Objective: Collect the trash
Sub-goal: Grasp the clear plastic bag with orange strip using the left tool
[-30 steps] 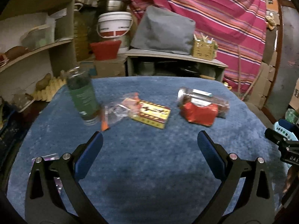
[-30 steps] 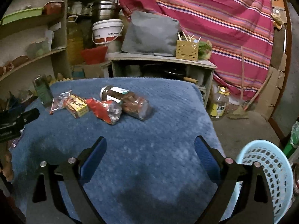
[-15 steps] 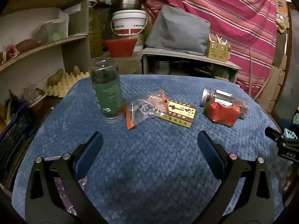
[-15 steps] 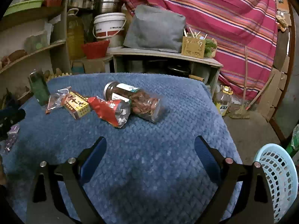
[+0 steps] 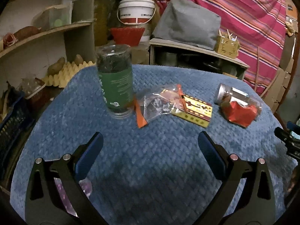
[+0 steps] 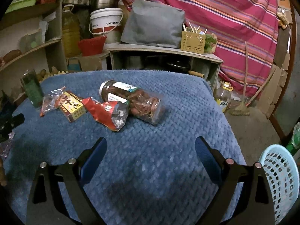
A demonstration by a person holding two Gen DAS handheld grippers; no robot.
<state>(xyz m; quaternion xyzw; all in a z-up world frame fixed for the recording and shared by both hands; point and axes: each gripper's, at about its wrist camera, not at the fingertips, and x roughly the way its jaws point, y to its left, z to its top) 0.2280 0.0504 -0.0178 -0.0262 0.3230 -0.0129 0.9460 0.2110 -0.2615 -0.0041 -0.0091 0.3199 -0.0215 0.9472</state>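
On the blue quilted table top [image 5: 153, 165] stands an upright green-labelled jar [image 5: 115, 82]. Beside it lie a clear plastic wrapper with orange edges [image 5: 159, 104], a yellow and red box [image 5: 195, 110], a crumpled red foil bag [image 6: 107, 112] and a clear jar on its side [image 6: 133, 99]. My left gripper [image 5: 150, 146] is open, hovering short of the wrapper and the green jar. My right gripper [image 6: 151, 150] is open too, just short of the red bag and the lying jar. A light blue perforated basket [image 6: 279, 178] stands on the floor at the lower right.
Wooden shelves [image 5: 46, 31] with clutter and egg cartons [image 5: 63, 73] flank the left side. Behind the table sit a low cabinet [image 6: 165, 60], a white bucket [image 6: 106, 23] and a striped pink cloth [image 6: 225, 13]. A purple wrapper [image 5: 61, 187] lies under my left fingers.
Both grippers have come closer to the items on the table. The left view has swung left, so the green jar now sits nearer the middle. Both stay open.
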